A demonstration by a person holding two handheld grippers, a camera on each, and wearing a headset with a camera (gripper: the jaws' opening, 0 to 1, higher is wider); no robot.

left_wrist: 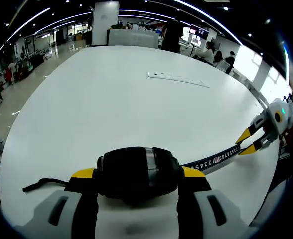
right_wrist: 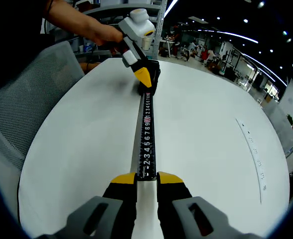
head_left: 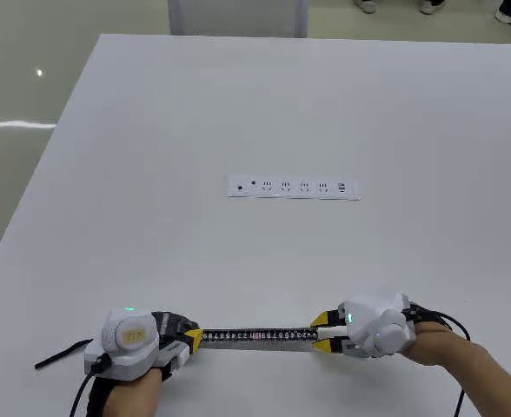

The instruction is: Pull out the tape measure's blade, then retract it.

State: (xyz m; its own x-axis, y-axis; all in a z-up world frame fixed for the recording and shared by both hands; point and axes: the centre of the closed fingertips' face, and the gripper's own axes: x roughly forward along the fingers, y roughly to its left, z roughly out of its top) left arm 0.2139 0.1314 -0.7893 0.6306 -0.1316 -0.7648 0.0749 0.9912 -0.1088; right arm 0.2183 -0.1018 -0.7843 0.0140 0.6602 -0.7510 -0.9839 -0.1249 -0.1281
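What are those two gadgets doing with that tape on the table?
A person works two hand-held grippers over a white table. The left gripper clamps the tape measure's black case; the right gripper pinches the end of the blade, which is stretched out between them. It has not yet been retracted.

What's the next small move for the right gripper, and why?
Probably ease the right gripper toward the tape measure case, letting the blade retract. The blade already spans the gap between the grippers, its tip pinched by the right gripper, and the left gripper clamps the case.
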